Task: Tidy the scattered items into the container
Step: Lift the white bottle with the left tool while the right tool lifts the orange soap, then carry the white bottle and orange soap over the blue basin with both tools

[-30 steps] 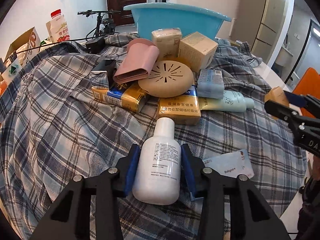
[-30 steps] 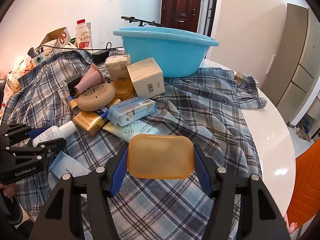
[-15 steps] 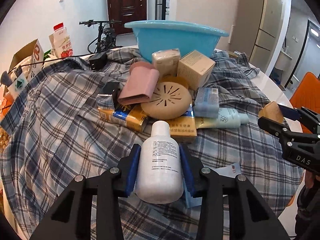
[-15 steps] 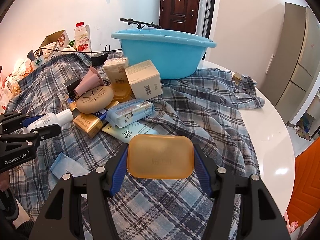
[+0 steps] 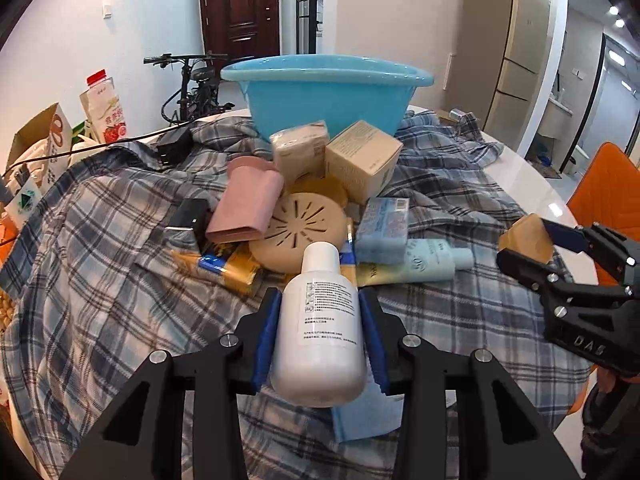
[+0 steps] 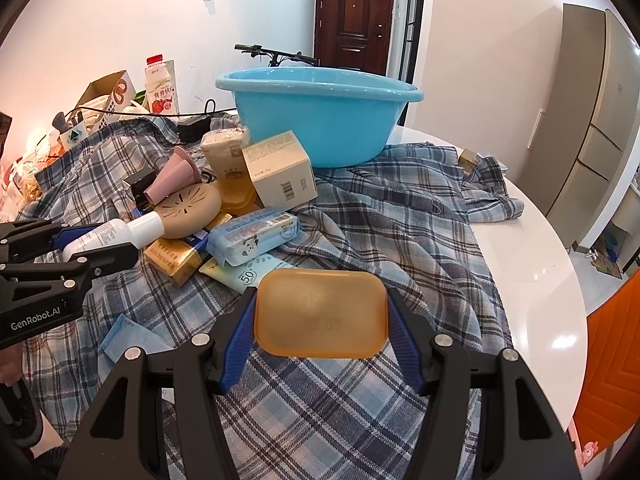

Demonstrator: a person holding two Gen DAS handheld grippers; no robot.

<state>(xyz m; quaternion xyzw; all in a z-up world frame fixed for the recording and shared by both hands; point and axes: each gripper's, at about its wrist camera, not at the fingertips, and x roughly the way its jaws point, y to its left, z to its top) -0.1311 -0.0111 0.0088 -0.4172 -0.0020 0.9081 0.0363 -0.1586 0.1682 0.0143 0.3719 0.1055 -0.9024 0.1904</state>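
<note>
My left gripper [image 5: 320, 332] is shut on a white bottle [image 5: 320, 320] and holds it above the plaid cloth; it also shows in the right wrist view [image 6: 112, 234]. My right gripper [image 6: 320, 320] is shut on an amber soap box [image 6: 320, 312], seen in the left wrist view [image 5: 524, 238] at the right. The blue basin [image 5: 328, 92] stands at the back of the table, also in the right wrist view [image 6: 320, 116]. Before it lies a pile: beige box [image 5: 362, 160], pink cup [image 5: 246, 208], round tan lid [image 5: 298, 232], blue wipes pack [image 5: 382, 228], tube [image 5: 424, 266].
A plaid cloth [image 5: 100, 248] covers the round white table [image 6: 532, 264]. A milk carton [image 5: 104, 108] and cardboard box [image 5: 40, 140] stand at the far left. A blue sachet [image 6: 128, 338] lies near the front. An orange chair [image 5: 604, 196] is at the right.
Both grippers have risen with their loads, the left carrying the white bottle up off the cloth and toward the pile. The basin appears lower and nearer in both views.
</note>
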